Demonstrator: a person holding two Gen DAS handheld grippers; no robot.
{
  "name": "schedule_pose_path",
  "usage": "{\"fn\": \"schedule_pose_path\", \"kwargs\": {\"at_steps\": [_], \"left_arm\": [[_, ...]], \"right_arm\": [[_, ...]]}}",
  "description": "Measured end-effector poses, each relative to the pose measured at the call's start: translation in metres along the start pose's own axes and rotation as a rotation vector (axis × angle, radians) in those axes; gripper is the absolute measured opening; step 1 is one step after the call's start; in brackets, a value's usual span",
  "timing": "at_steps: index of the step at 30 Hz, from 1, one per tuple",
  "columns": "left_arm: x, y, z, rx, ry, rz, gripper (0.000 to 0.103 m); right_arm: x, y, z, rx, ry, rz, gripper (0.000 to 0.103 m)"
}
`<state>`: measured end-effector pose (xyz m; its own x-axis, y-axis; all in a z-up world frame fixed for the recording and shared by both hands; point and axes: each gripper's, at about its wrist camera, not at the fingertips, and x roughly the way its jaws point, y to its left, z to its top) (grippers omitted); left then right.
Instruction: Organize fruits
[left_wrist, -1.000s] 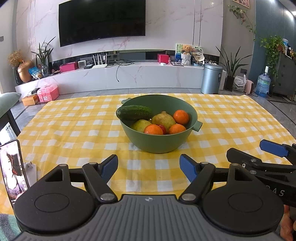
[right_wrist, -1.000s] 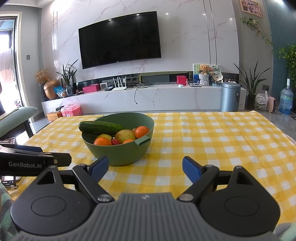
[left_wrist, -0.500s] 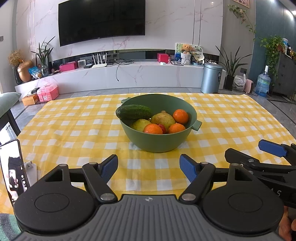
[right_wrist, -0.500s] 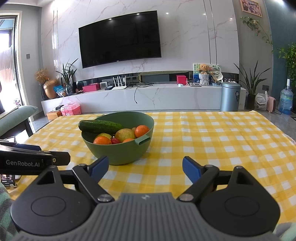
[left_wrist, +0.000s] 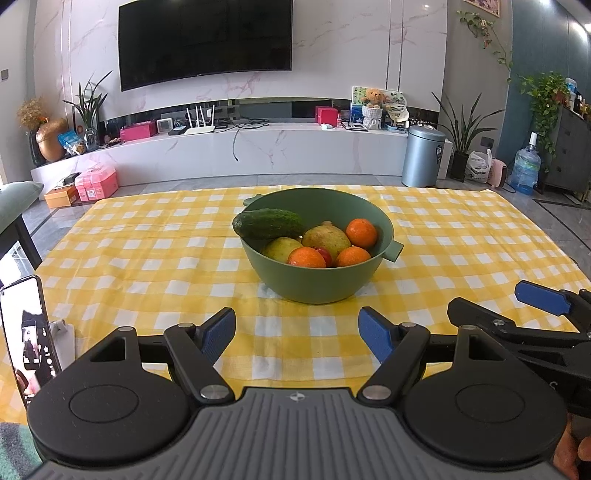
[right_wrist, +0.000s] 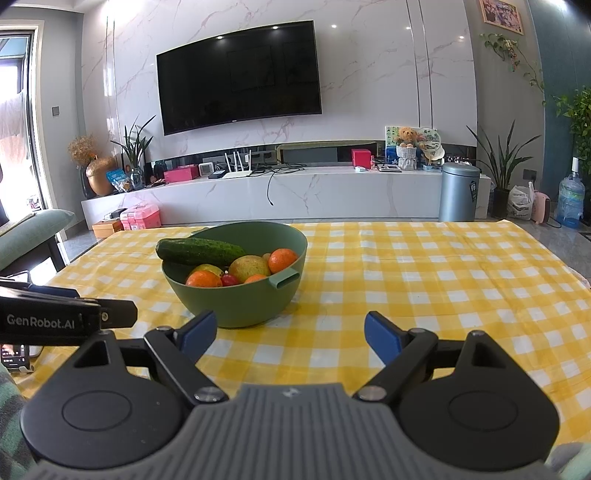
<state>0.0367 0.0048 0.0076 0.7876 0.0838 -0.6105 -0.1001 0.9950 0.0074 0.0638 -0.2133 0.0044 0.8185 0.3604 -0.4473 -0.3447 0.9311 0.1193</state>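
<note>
Nothing has shifted since a moment ago: the left gripper (left_wrist: 297, 334) and right gripper (right_wrist: 290, 336) hover wide apart and empty before the green bowl (left_wrist: 314, 284) of fruit.

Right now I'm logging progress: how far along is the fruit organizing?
Nothing looks sorted yet. The cucumber, oranges and the other fruit sit together in the green bowl. Nothing is in hand: the left gripper and right gripper are open and empty. All sorting remains.
</note>
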Motion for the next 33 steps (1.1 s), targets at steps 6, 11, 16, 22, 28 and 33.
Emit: {"fn": "schedule_pose_path", "kwargs": {"at_steps": [6, 11, 16, 22, 28, 33], "left_arm": [[-0.0020, 0.0002, 0.0000, -0.009, -0.002, -0.002, 0.089], [-0.0036, 0.0013, 0.0016, -0.033, 0.009, -0.019, 0.089], [-0.0037, 0.0018, 0.0016, -0.044, 0.012, -0.023, 0.089], [-0.0027, 0.0011, 0.0009, -0.042, 0.012, -0.016, 0.089], [-0.0031, 0.0004, 0.0010, -0.040, 0.011, -0.014, 0.089], [-0.0029, 0.0007, 0.0010, -0.040, 0.013, -0.011, 0.089]], "right_arm": [[-0.0002, 0.0001, 0.0003, 0.000, 0.000, 0.001, 0.084], [0.0009, -0.0001, -0.0011, -0.002, 0.002, 0.001, 0.084], [0.0008, 0.0001, -0.0011, -0.003, 0.002, 0.000, 0.084], [0.0037, -0.0006, -0.0043, -0.009, 0.007, 0.000, 0.084], [0.0044, -0.0005, -0.0046, -0.011, 0.008, -0.001, 0.084], [0.0055, -0.0003, -0.0044, -0.017, 0.011, -0.002, 0.084]]}}
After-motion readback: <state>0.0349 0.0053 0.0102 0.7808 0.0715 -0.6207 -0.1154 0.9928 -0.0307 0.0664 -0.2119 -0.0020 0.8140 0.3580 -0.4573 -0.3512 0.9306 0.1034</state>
